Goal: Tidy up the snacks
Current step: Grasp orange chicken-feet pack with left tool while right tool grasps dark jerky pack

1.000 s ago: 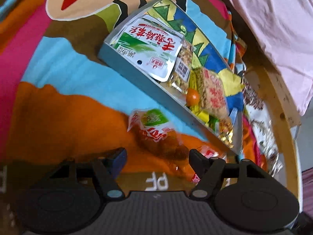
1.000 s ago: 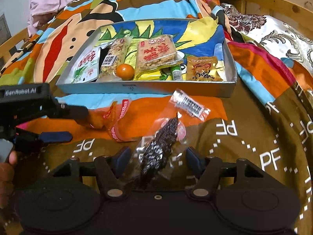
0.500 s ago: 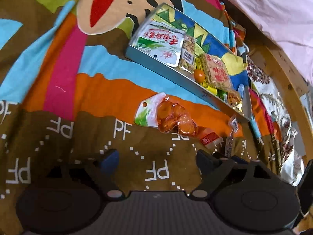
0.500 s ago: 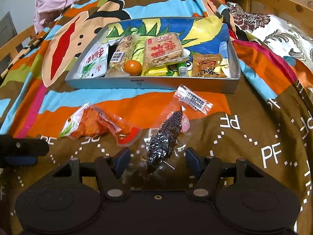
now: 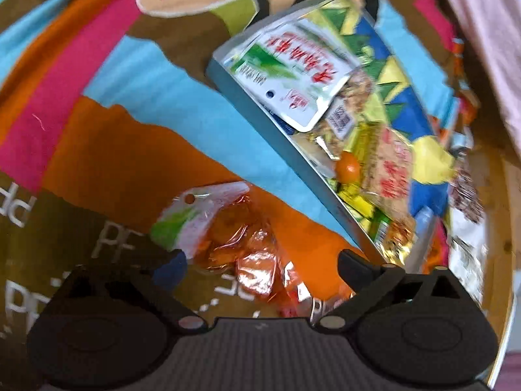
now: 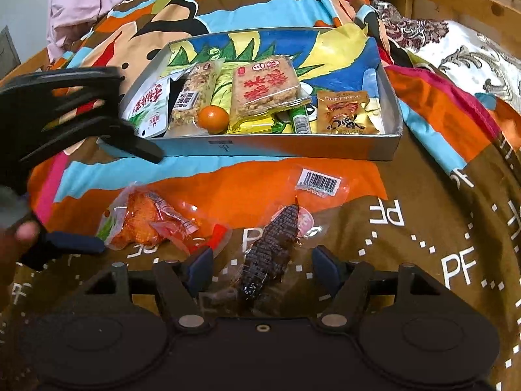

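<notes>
A patchwork bedspread (image 6: 407, 195), soft and bright with printed letters, covers the bed. On it sits a shallow rectangular grey tray (image 6: 293, 148) with low stiff walls, filled with glossy snack packets and a small round orange (image 6: 213, 119). Near its front wall, a crinkly clear orange snack bag (image 5: 241, 247) lies between the left tongs (image 5: 260, 265), whose jaws have just been spreading and stand released, not pressing it. A dark scaly snack in clear wrap (image 6: 273, 251) lies between the right tongs (image 6: 262, 265), just opening, pads apart from it.
</notes>
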